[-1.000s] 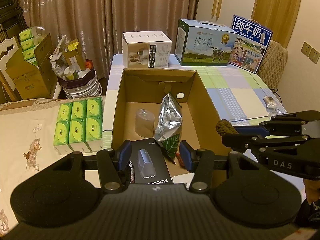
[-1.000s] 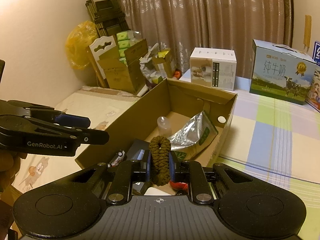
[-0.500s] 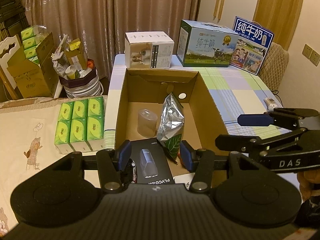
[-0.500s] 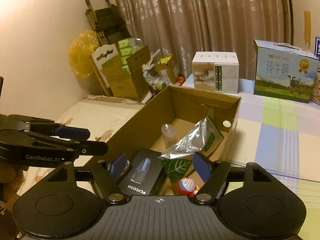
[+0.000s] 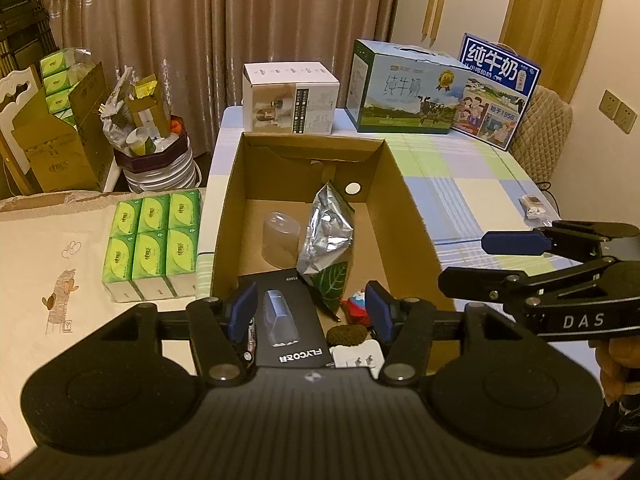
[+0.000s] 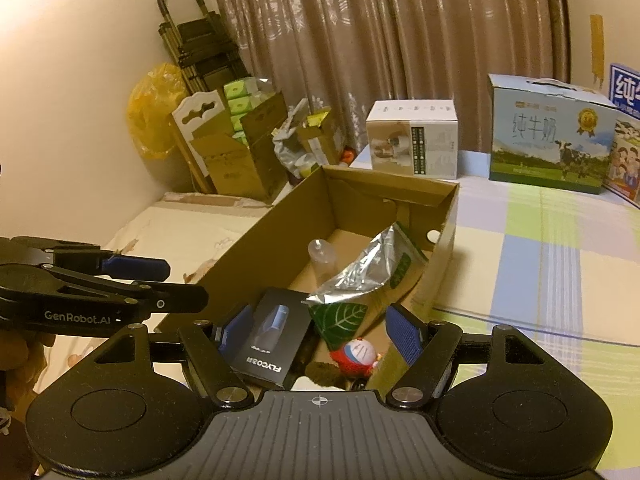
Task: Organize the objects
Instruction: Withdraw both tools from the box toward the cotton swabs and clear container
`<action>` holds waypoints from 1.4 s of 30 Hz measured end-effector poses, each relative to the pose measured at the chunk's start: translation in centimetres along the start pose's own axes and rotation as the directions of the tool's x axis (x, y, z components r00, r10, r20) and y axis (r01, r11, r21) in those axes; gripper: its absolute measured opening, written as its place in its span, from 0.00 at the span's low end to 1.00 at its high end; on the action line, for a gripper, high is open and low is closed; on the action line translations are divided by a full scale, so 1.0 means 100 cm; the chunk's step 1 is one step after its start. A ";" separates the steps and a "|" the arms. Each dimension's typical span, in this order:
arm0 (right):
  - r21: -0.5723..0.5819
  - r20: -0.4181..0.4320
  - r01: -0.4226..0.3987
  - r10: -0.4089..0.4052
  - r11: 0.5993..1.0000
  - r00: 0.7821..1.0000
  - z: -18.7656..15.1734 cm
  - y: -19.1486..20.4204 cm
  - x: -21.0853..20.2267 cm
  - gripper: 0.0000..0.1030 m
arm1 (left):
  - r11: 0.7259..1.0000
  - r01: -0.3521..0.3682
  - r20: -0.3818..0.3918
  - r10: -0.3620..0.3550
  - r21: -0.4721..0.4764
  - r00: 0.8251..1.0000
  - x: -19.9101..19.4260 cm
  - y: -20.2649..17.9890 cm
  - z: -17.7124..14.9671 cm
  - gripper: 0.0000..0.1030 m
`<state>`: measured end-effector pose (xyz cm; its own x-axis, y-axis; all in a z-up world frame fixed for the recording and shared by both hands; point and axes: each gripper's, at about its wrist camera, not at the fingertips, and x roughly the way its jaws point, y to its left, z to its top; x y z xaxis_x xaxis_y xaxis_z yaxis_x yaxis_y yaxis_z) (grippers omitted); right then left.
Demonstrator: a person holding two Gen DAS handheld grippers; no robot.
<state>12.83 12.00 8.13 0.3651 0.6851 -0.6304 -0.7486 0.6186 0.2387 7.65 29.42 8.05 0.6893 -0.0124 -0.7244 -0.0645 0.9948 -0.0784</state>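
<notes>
An open cardboard box [image 5: 404, 216] [image 6: 260, 236] stands on the checked tablecloth. Inside lie a black FLYCO box [image 5: 286, 320] [image 6: 268, 338], a silver foil pouch [image 5: 330, 228] [image 6: 366, 268], a clear plastic bottle [image 5: 280, 236] [image 6: 322, 256], a small red and blue toy figure [image 5: 356, 306] [image 6: 358, 356], a white plug adapter [image 5: 358, 356] and a brown braided loop [image 5: 346, 334] [image 6: 324, 372]. My left gripper [image 5: 312, 314] hovers open over the box's near end. My right gripper [image 6: 316, 334] is also open above it, holding nothing.
A white carton [image 5: 290, 98] and two milk cartons [image 5: 404, 88] [image 5: 496, 88] stand behind the box. Green tissue packs [image 5: 152, 240] lie left of it. A small white device [image 5: 532, 206] rests at the table's right edge. Boxes and a bin [image 5: 148, 136] crowd the far left.
A second ago my right gripper was shut on the brown braided loop; it has opened, and the loop now lies in the box's near end. The left gripper has hardly moved.
</notes>
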 end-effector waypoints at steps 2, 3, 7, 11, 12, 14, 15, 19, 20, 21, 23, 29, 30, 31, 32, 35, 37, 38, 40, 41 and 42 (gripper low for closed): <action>0.008 0.000 0.007 -0.007 1.000 1.000 -0.002 -0.003 -0.005 0.69 | 1.000 0.002 0.001 -0.002 0.002 1.000 -0.003 -0.003 0.000 0.56; 0.012 0.001 0.011 -0.011 1.000 1.000 -0.003 -0.004 -0.008 0.69 | 1.000 0.002 0.002 -0.002 0.003 1.000 -0.004 -0.006 -0.001 0.57; 0.029 0.002 0.029 -0.029 0.999 1.000 -0.008 -0.012 -0.020 0.69 | 1.000 0.010 0.013 -0.010 0.000 1.000 -0.011 -0.018 -0.002 0.68; 0.051 0.005 0.042 -0.042 0.998 0.999 -0.011 -0.022 -0.033 0.69 | 1.000 0.027 0.030 -0.027 -0.001 0.999 -0.017 -0.033 -0.003 0.73; 0.057 0.007 0.046 -0.046 0.997 0.999 -0.012 -0.025 -0.037 0.69 | 1.000 0.030 0.032 -0.030 -0.001 0.999 -0.018 -0.037 -0.002 0.74; 0.064 0.013 0.051 -0.052 0.997 0.999 -0.014 -0.030 -0.045 0.69 | 0.999 0.036 0.034 -0.036 0.003 0.999 -0.020 -0.046 -0.002 0.79; 0.068 0.016 0.054 -0.055 0.996 0.998 -0.015 -0.033 -0.049 0.69 | 0.999 0.037 0.036 -0.037 0.005 0.999 -0.020 -0.050 -0.002 0.80; 0.099 0.033 0.068 -0.072 0.993 0.997 -0.021 -0.048 -0.065 0.69 | 0.998 0.063 0.046 -0.062 -0.002 0.997 -0.021 -0.069 -0.002 0.87; 0.110 0.037 0.074 -0.078 0.991 0.996 -0.024 -0.054 -0.070 0.69 | 0.998 0.067 0.048 -0.066 -0.002 0.997 -0.022 -0.073 -0.002 0.91; 0.118 0.039 0.079 -0.084 0.990 0.996 -0.026 -0.059 -0.074 0.69 | 0.998 0.069 0.054 -0.069 -0.001 0.996 -0.021 -0.079 -0.002 0.93; 0.139 0.045 0.095 -0.103 0.986 0.994 -0.032 -0.073 -0.085 0.69 | 0.997 0.077 0.058 -0.077 0.000 0.995 -0.020 -0.090 -0.001 0.95; 0.227 0.050 0.155 -0.171 0.961 0.984 -0.051 -0.125 -0.115 0.69 | 0.995 0.104 0.063 -0.105 0.012 0.993 -0.010 -0.128 0.005 0.99; 0.242 0.049 0.169 -0.186 0.955 0.981 -0.055 -0.134 -0.121 0.69 | 0.994 0.110 0.066 -0.110 0.013 0.992 -0.009 -0.134 0.006 0.99; 0.256 0.046 0.180 -0.198 0.950 0.979 -0.058 -0.142 -0.126 0.69 | 0.993 0.117 0.066 -0.117 0.016 0.991 -0.006 -0.141 0.007 0.99; 0.270 0.043 0.191 -0.209 0.944 0.977 -0.061 -0.150 -0.132 0.69 | 0.993 0.120 0.063 -0.121 0.020 0.991 -0.004 -0.147 0.008 0.99; 0.301 0.034 0.218 -0.239 0.928 0.970 -0.072 -0.172 -0.146 0.69 | 0.991 0.134 0.053 -0.135 0.029 0.989 0.005 -0.168 0.010 0.99; 0.316 0.028 0.234 -0.256 0.919 0.966 -0.080 -0.184 -0.155 0.69 | 0.989 0.142 0.045 -0.144 0.036 0.989 0.011 -0.181 0.011 0.99; 0.324 0.026 0.241 -0.263 0.915 0.964 -0.083 -0.189 -0.160 0.69 | 0.989 0.146 0.043 -0.148 0.040 0.988 0.014 -0.187 0.011 0.99; 0.340 0.024 0.254 -0.279 0.906 0.960 -0.089 -0.199 -0.167 0.69 | 0.987 0.153 0.036 -0.154 0.045 0.987 0.019 -0.199 0.010 0.99; 0.346 0.023 0.259 -0.285 0.902 0.958 -0.091 -0.204 -0.170 0.69 | 0.986 0.157 0.029 -0.159 0.049 0.987 0.022 -0.205 0.010 0.99; 0.354 0.022 0.264 -0.290 0.897 0.957 -0.093 -0.209 -0.174 0.69 | 0.986 0.160 0.024 -0.162 0.054 0.987 0.025 -0.210 0.010 0.99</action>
<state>16.97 -16.42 7.20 0.5788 0.4844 -0.6560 -0.3794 0.8721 0.3091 11.41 8.59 8.58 0.7077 -0.1708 -0.6856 0.0857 0.9839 -0.1566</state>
